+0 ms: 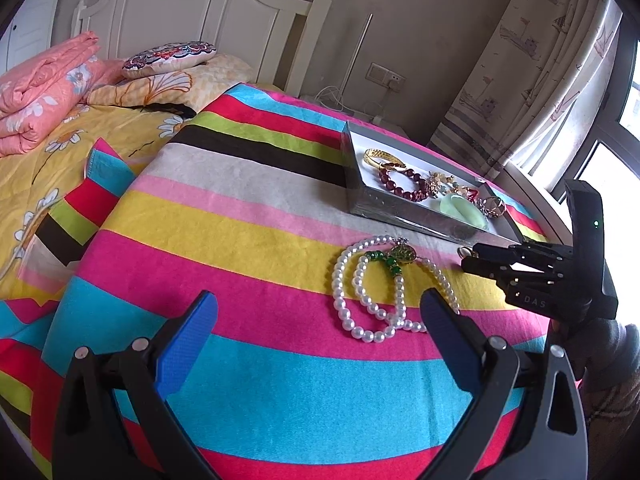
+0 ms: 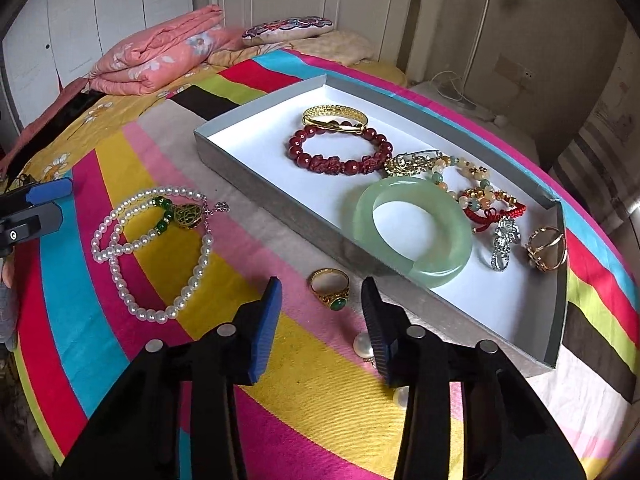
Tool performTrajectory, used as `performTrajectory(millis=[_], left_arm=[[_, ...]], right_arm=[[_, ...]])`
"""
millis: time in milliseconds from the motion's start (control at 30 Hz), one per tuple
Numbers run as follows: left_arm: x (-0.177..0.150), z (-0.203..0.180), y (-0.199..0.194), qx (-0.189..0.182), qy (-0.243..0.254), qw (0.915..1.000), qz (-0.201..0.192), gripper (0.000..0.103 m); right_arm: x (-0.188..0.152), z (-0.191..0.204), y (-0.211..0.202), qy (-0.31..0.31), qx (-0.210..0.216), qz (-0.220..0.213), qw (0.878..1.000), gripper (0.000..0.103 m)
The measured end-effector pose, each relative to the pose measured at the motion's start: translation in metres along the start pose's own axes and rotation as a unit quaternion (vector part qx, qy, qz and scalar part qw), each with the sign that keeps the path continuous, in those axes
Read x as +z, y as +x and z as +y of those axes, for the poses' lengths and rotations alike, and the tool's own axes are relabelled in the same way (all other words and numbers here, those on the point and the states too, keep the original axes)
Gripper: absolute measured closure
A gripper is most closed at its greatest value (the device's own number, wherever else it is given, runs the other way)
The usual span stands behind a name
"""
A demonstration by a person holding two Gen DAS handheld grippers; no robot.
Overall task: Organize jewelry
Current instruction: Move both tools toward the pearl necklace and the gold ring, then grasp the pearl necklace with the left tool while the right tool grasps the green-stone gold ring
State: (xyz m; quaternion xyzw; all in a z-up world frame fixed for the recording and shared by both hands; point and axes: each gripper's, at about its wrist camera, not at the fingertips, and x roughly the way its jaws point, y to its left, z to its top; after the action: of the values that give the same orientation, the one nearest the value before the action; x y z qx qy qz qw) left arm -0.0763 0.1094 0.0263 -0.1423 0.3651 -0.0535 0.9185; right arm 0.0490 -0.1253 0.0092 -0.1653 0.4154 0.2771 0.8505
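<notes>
right gripper (image 2: 320,308) sits low over the striped cloth (image 2: 280,420), jaws apart and clamping nothing, with the gold ring (image 2: 330,286) and its green stone lying on the cloth just beyond the tips, in line with the gap between them. nothing touches the ring. two loose pearl pieces (image 2: 363,345) sit closer in, right by the gripper's right finger, one half hidden under it.

left gripper (image 1: 320,312) is spread wide, nothing in it, hovering above the near part of the cloth. just past its blue pads (image 1: 192,340) the pearl necklace (image 1: 376,292) lies in loose loops with a green and gold pendant (image 1: 402,256) at its far end; the right-hand finger overlaps the strand's edge in view, contact i cannot tell.

further out, the grey tray (image 2: 256,184) with white floor rests toward the cloth's far right side. nearest inside it is the pale green jade bangle (image 2: 412,232), leaning on the near wall. beside that, at the right end, a silver piece (image 2: 502,244) and a gold openwork ring (image 2: 548,248). a red cord bracelet (image 2: 496,210) and a mixed bead bracelet (image 2: 460,172) lie behind. then the dark red bead bracelet (image 2: 340,152), and farthest back the gold bangle (image 2: 334,116).

beyond the cloth's far edge, a folded pink quilt (image 2: 160,60), an embroidered cushion (image 2: 286,28) and the white headboard (image 1: 192,12).
</notes>
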Motion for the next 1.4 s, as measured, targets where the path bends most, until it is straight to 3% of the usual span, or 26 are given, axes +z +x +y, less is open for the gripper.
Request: performTrajectory(millis=[33,167,533,833,933,1000,1067,1267,1400], left_arm=[[0.000,0.000,0.000,0.000,0.000,1.0000,0.000,0.003],[0.000,0.001,0.001,0.000,0.000,1.0000,0.003,0.003],[0.000,-0.003,0.002,-0.004,0.010,0.9998,0.014,0.003],[-0.019,-0.050,0.003,0.009,0.127,0.9908,0.047,0.004],[-0.022,-0.062,0.008,0.014,0.154,0.9866,0.050,0.016],[-0.022,-0.068,0.012,0.012,0.169,0.9838,0.057,0.032],[-0.022,-0.073,0.017,0.016,0.189,0.9797,0.065,0.041],[-0.015,-0.082,0.024,0.011,0.212,0.9748,0.068,0.061],[-0.009,-0.093,0.033,0.016,0.229,0.9705,0.074,0.067]], right_arm=[[-0.001,0.000,0.000,0.004,0.007,0.000,1.000,0.082],[-0.006,0.004,-0.005,0.012,0.012,-0.009,1.000,0.087],[-0.035,0.026,-0.074,0.020,0.005,-0.106,0.994,0.087],[-0.076,-0.002,-0.100,0.080,0.005,-0.127,0.989,0.087],[-0.084,-0.008,-0.095,0.096,0.013,-0.122,0.988,0.087],[-0.086,-0.010,-0.096,0.100,0.018,-0.125,0.987,0.087],[-0.086,-0.010,-0.097,0.100,0.021,-0.127,0.987,0.087],[-0.088,-0.012,-0.098,0.106,0.028,-0.132,0.985,0.087],[-0.088,-0.012,-0.099,0.105,0.028,-0.134,0.985,0.087]])
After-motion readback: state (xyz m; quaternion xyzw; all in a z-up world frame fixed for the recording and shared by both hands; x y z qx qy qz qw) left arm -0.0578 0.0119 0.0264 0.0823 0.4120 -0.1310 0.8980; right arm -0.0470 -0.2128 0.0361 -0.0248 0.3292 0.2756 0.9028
